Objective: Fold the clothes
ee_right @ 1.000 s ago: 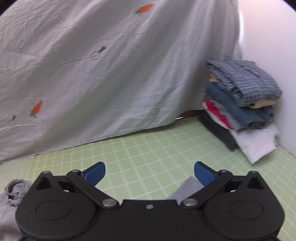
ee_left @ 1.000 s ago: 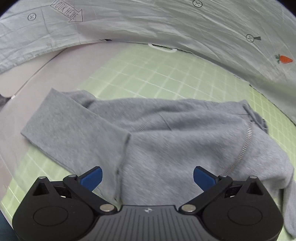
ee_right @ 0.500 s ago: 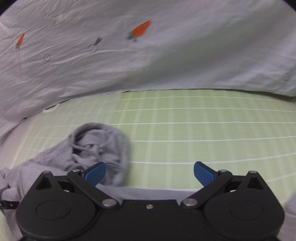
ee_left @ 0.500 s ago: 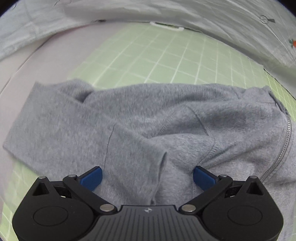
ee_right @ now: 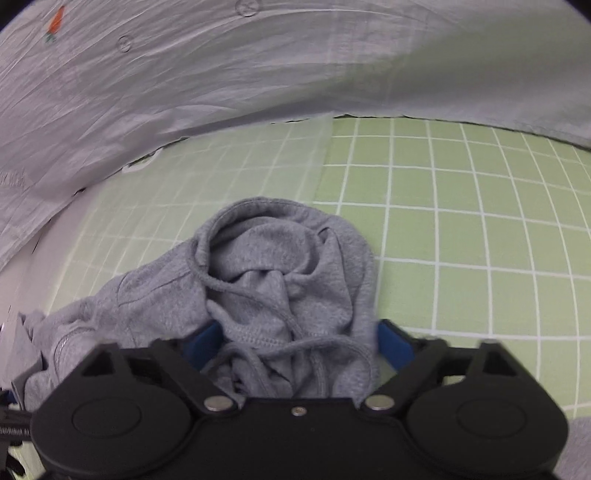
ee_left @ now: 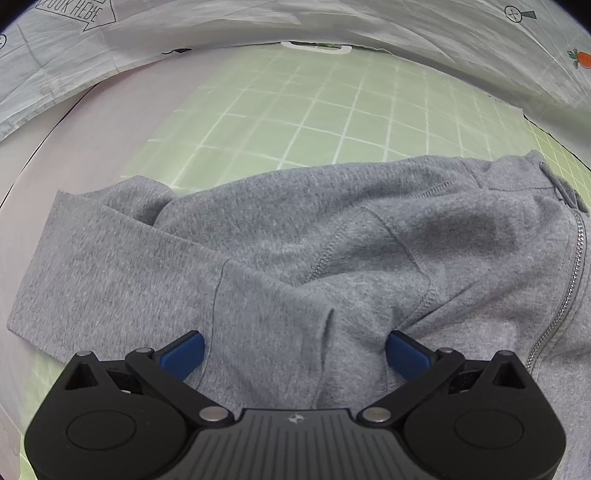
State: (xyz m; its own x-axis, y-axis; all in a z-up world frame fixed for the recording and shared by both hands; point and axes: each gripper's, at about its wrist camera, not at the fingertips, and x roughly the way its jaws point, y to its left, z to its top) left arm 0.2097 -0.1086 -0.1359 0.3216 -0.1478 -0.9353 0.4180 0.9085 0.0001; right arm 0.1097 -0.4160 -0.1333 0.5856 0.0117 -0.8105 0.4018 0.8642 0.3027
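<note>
A grey zip hoodie (ee_left: 295, 258) lies on the green grid mat (ee_left: 332, 110). In the left wrist view one sleeve (ee_left: 110, 280) is folded across the body and the metal zipper (ee_left: 572, 288) runs down the right side. My left gripper (ee_left: 295, 356) is open, low over the sleeve cuff, with fabric between its blue fingertips (ee_left: 184, 354). In the right wrist view the crumpled hood (ee_right: 280, 280) with its drawstring lies bunched. My right gripper (ee_right: 299, 343) is open, with the hood fabric between its blue fingertips (ee_right: 393, 343).
A wrinkled white sheet (ee_left: 369, 26) with printed carrots and marks hangs along the back of the mat, and it also shows in the right wrist view (ee_right: 221, 66). Bare white tabletop (ee_left: 74, 140) borders the mat on the left.
Both grippers have come down onto the hoodie. The left has closed in on the sleeve cuff. The right swung left, away from the folded clothes pile, to the hood.
</note>
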